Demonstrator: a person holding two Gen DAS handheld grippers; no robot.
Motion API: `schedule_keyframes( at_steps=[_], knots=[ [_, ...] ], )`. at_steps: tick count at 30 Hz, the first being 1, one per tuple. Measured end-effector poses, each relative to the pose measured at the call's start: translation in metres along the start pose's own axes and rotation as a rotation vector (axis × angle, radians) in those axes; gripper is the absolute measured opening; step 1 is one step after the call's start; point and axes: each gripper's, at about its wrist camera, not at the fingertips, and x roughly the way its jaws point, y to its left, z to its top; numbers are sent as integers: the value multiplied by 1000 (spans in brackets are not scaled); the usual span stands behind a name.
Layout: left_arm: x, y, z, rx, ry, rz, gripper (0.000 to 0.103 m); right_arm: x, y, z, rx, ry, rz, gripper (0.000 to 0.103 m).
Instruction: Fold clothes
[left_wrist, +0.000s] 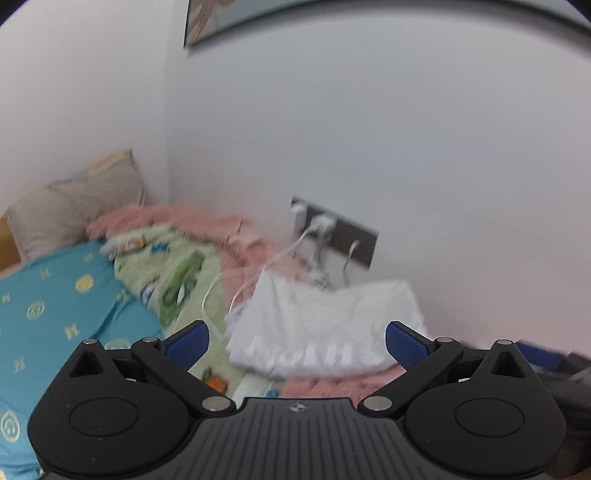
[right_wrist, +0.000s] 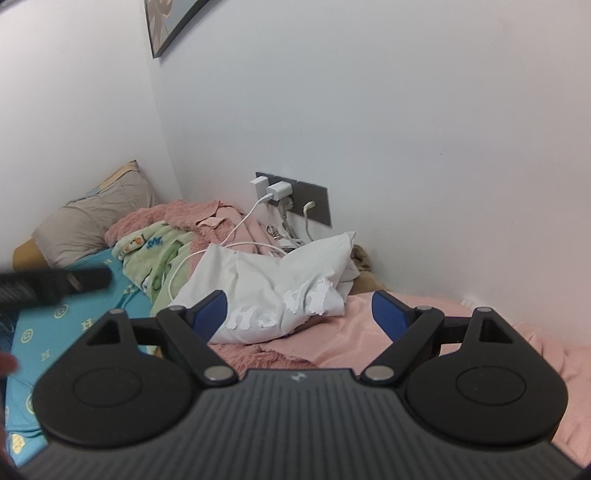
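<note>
White tee (right_wrist: 266, 291) crumpled, soft, on fuzzy pink blanket (right_wrist: 369, 332).

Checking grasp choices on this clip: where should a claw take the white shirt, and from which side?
Probably the raised peak of the shirt near the wall, taken from above. In the right view that fold stands up free of the pink blanket, so a finger can close on each side of it. Its lower printed edge lies flat on the blanket. Both the left claw and the right claw are open and empty.

Grey pillow (right_wrist: 88, 218) at the corner, white chargers (right_wrist: 275, 192) plugged into a wall socket panel (right_wrist: 314, 206)
</note>
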Motion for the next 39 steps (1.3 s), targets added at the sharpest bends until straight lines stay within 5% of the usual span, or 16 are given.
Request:
schedule_keyframes(
  at_steps=[6,12,22,28,39],
  knots=[
    [-14,2,14,-41,-5,17,103,-14,2,5,-10,-17,3,87],
    [-42,-5,21,22,-71,52,103,-24,0,11,5,-29,13,87],
    [-9,20,-29,-48,-79,54,103,-23,12,-9,-62,-54,8,87],
    [3,32,-65,28,-103,89,103,-20,28,-27,-107,-95,-1,87],
    [8,62,-84,-5,-95,107,103,-12,49,-49,-152,-131,-14,87]
  ],
)
